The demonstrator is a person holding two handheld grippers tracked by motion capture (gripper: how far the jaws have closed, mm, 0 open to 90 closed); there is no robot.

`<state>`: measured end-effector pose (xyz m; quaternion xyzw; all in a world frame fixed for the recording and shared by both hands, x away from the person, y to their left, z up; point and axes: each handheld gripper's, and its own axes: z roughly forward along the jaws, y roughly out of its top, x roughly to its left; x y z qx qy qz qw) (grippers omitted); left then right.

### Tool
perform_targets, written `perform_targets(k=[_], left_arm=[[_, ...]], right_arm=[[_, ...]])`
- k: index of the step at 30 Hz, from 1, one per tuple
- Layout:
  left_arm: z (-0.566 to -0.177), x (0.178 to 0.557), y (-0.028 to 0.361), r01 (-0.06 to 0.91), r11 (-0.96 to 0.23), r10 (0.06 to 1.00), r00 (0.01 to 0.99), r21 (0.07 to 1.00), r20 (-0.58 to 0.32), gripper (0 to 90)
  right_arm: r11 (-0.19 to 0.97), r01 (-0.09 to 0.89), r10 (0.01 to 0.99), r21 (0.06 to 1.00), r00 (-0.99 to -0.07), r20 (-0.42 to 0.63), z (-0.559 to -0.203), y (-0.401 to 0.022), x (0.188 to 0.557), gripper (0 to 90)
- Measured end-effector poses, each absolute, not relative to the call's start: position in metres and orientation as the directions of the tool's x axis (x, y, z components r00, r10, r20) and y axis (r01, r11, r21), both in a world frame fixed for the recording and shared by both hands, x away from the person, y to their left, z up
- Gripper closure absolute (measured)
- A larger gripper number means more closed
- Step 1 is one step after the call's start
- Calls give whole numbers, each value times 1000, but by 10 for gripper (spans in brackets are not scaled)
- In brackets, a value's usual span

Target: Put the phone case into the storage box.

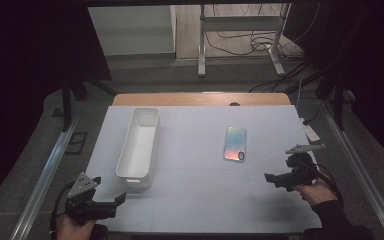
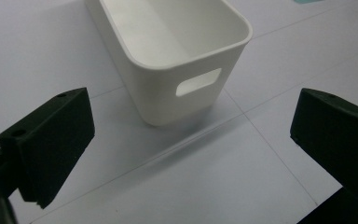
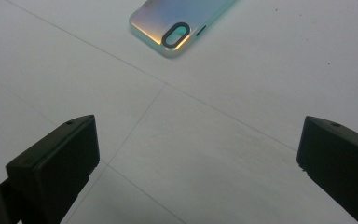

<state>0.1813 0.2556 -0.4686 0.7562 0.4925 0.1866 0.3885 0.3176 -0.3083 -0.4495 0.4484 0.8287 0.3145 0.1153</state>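
Phone case [image 3: 179, 23] ahead of right gripper [image 3: 198, 163]

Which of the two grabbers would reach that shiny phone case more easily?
The right gripper, probably. It sits on the same side of the table as the phone case, its open jaws pointing toward it. The left gripper sits across the table, facing the white bin.

No legible text, seemingly

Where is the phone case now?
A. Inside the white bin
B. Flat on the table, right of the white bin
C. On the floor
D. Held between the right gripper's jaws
B: the phone case lies flat on the table, apart from the white bin and untouched.
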Motion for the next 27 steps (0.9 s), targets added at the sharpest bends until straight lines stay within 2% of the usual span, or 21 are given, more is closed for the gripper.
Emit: perform_targets(k=[15, 27], left_arm=[[-469, 181, 256, 601, -212, 890, 445, 771, -102, 2], [-469, 181, 256, 601, -212, 889, 446, 771, -103, 3]], right_arm=[[444, 656, 785, 610, -613, 88, -451, -292, 338, 0], [459, 661, 790, 594, -609, 67, -450, -282, 353, 0]])
